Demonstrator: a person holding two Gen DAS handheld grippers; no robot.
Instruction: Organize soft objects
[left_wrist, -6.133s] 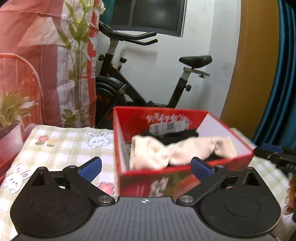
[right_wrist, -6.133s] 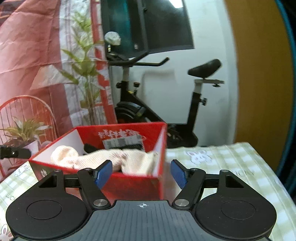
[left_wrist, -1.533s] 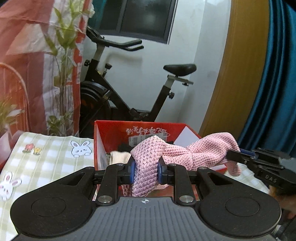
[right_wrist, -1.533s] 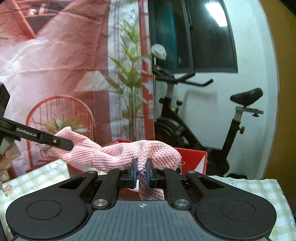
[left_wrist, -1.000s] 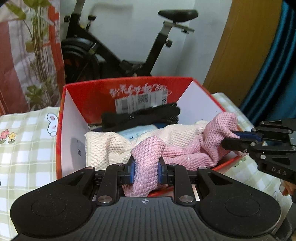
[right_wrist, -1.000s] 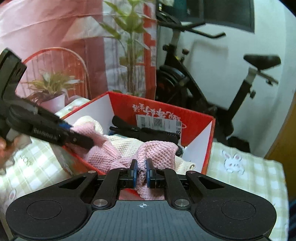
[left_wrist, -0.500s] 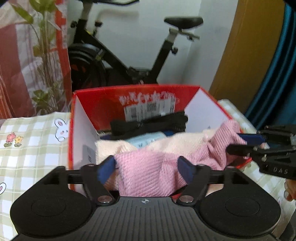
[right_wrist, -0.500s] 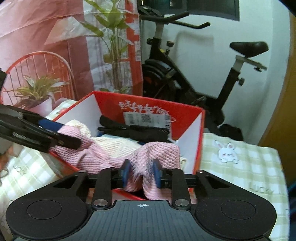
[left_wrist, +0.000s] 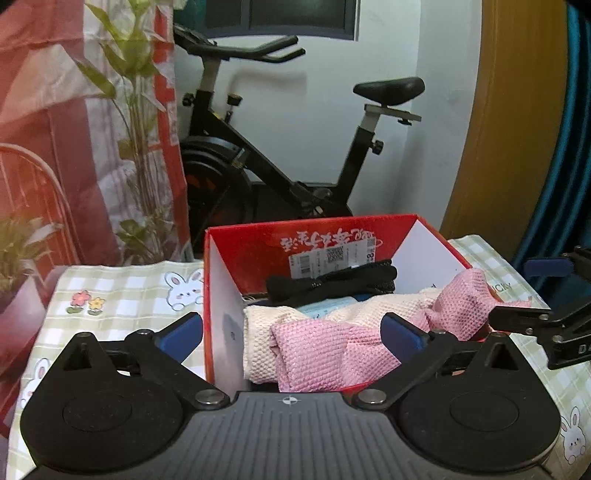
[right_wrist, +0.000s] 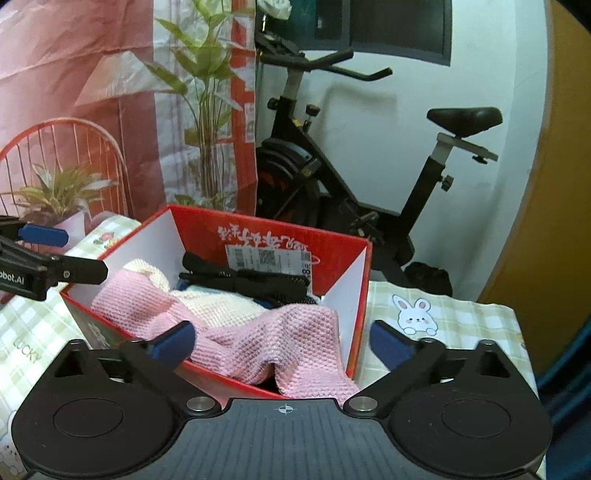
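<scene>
A pink knitted cloth (left_wrist: 332, 350) lies loose in the red cardboard box (left_wrist: 258, 243), on top of a cream cloth (left_wrist: 258, 325) and in front of a black item (left_wrist: 332, 284). My left gripper (left_wrist: 291, 332) is just in front of the box. Its jaws are opening wide and the pads are clear of the cloth below. In the right wrist view one end of the pink cloth (right_wrist: 277, 332) hangs over the near rim of the box (right_wrist: 280, 236). The jaws of my right gripper (right_wrist: 280, 343) are opening too, and it holds nothing.
The box stands on a table with a green checked cloth (left_wrist: 129, 291) printed with rabbits. Behind it are an exercise bike (left_wrist: 258, 177), a tall plant (right_wrist: 207, 110), a red wire chair (right_wrist: 66, 147) and a potted plant. A blue curtain (left_wrist: 561, 147) hangs on the right.
Both grippers, shut on the pink cloth a second ago, have opened and let it go. The cloth now rests in the box, and both grippers have risen and drawn back a little.
</scene>
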